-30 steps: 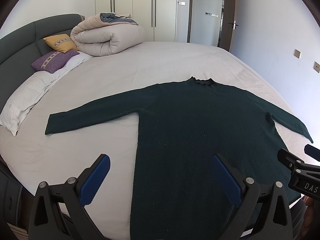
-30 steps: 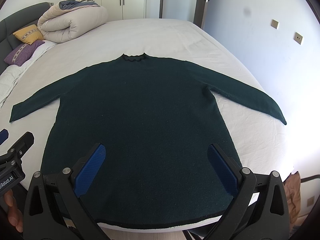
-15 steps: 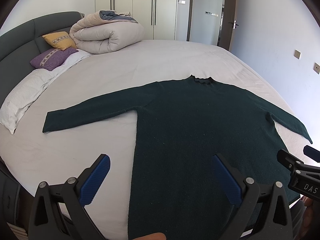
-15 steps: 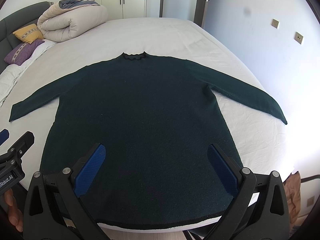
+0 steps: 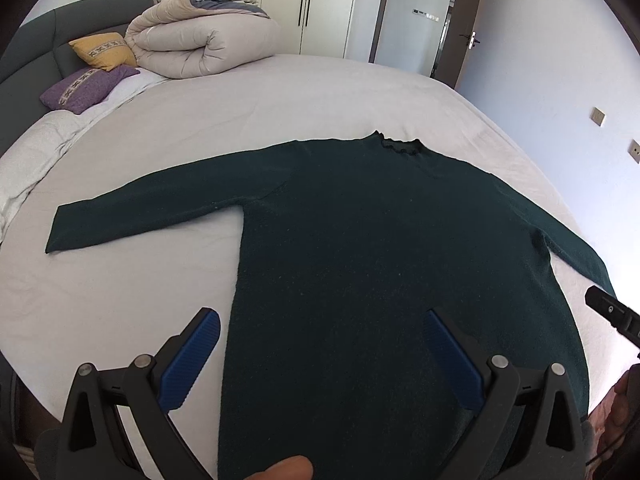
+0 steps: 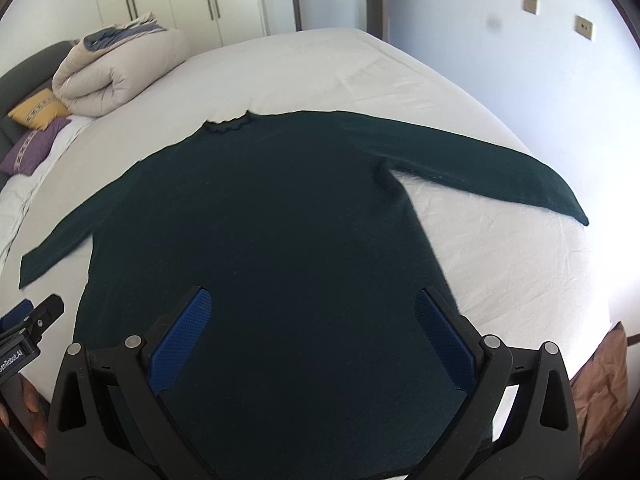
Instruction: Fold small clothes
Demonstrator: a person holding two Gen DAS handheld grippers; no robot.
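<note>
A dark green long-sleeved sweater (image 5: 380, 248) lies flat on the white bed (image 5: 280, 100), collar away from me and both sleeves spread out; it also shows in the right wrist view (image 6: 260, 220). My left gripper (image 5: 320, 360) is open and empty above the sweater's lower left hem. My right gripper (image 6: 316, 336) is open and empty above the lower hem, toward the right. Its left sleeve (image 5: 152, 212) reaches left, its right sleeve (image 6: 480, 164) reaches right. Each gripper's tip shows at the edge of the other's view.
A rolled beige duvet (image 5: 200, 48) and yellow (image 5: 104, 50) and purple (image 5: 86, 88) pillows lie at the bed's head on the left. Wardrobe doors (image 5: 280, 4) and a doorway (image 5: 416, 16) stand behind. The bed's right edge (image 6: 580, 260) drops off near the wall.
Both grippers have swung: the left one tilted and moved closer over the hem, the right one turned toward the right sleeve. The sweater has not moved.
</note>
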